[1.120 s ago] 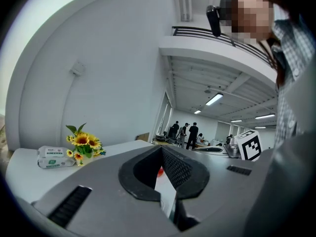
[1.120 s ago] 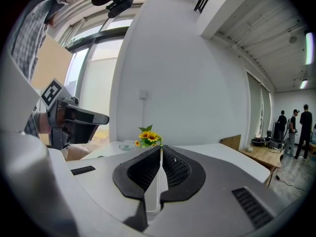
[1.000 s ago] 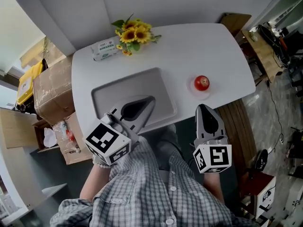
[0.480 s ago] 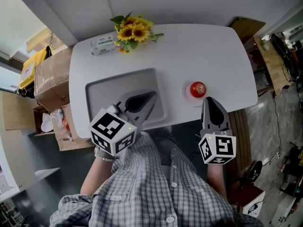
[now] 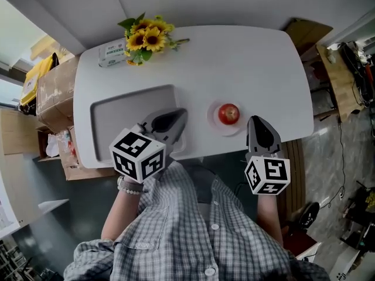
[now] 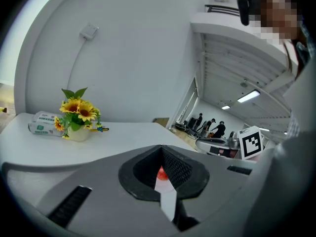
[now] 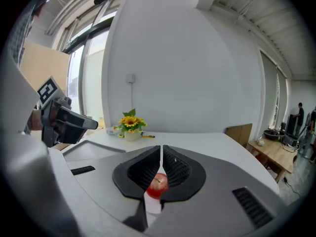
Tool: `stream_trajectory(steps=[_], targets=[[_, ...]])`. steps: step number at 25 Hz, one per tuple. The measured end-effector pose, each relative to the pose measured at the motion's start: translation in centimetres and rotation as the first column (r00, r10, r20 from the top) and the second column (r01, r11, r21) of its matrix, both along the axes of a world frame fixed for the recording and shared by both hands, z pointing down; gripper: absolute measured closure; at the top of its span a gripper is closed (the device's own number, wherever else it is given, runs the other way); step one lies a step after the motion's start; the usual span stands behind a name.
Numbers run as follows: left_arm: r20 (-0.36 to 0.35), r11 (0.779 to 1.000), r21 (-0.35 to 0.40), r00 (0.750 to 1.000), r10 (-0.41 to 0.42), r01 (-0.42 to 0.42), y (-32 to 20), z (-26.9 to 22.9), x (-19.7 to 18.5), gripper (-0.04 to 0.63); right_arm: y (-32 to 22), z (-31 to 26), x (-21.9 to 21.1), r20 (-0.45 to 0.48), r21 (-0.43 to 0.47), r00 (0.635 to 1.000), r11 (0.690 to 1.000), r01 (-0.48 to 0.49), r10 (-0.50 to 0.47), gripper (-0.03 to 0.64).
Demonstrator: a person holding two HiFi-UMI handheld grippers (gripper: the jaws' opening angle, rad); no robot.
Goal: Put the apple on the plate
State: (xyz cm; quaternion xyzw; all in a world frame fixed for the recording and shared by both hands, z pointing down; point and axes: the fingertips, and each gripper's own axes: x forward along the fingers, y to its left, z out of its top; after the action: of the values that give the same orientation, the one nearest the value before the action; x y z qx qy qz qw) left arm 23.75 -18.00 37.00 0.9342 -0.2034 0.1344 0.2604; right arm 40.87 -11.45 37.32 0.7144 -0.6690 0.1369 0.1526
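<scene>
A red apple (image 5: 228,113) rests on a small white plate (image 5: 212,117) on the white table (image 5: 258,63), near its front edge. My right gripper (image 5: 258,122) is shut with nothing in it, just to the right of the plate at the table's edge. Through its jaws the apple (image 7: 159,184) shows straight ahead. My left gripper (image 5: 179,115) is shut and holds nothing, over the right end of a grey tray (image 5: 117,116), left of the plate. A sliver of the apple (image 6: 161,172) shows behind its closed jaws.
A pot of sunflowers (image 5: 143,37) and a tissue pack (image 5: 110,54) stand at the table's back left. Cardboard boxes (image 5: 53,98) sit on the floor to the left. Wooden furniture (image 5: 345,57) stands to the right.
The head view has swung, so the table and apple sit further left in it. The apple stays on the plate. Both grippers remain shut near the front edge.
</scene>
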Motion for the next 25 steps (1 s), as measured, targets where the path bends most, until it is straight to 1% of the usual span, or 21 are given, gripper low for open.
stream_trajectory(steps=[2,6,12,15,17,21,25], targets=[[0.033,1.000,-0.010,0.999,0.001,0.000,-0.2,1.0,1.2,0.586,-0.2,1.3,1.3,0.019,-0.034,1.000,0.999,-0.002,0.003,0.588],[0.075,0.999,-0.042,0.997,0.016,-0.013,-0.8,2.9,3.8,0.586,-0.7,3.7,3.5,0.042,-0.093,0.999,0.996,0.012,-0.008,0.588],[0.177,0.995,-0.091,0.982,0.060,-0.045,-1.0,6.6,6.9,0.585,-1.3,8.1,5.6,0.057,-0.186,0.998,0.982,0.031,-0.021,0.588],[0.213,0.989,-0.139,0.974,0.076,-0.047,-0.9,8.8,7.9,0.584,-1.2,10.7,6.0,0.065,-0.250,0.997,0.967,0.055,-0.040,0.586],[0.243,0.983,-0.177,0.965,0.095,-0.052,-0.7,10.5,8.3,0.584,-1.0,12.5,5.9,0.095,-0.297,0.995,0.953,0.066,-0.039,0.586],[0.302,0.969,-0.240,0.945,0.127,-0.053,0.1,13.7,8.7,0.584,-0.1,15.9,5.6,0.159,-0.394,0.987,0.914,0.094,-0.033,0.584],[0.340,0.967,-0.254,0.935,0.100,-0.011,-0.1,15.9,8.9,0.584,0.1,17.9,5.6,0.202,-0.428,0.979,0.896,0.117,-0.031,0.577]])
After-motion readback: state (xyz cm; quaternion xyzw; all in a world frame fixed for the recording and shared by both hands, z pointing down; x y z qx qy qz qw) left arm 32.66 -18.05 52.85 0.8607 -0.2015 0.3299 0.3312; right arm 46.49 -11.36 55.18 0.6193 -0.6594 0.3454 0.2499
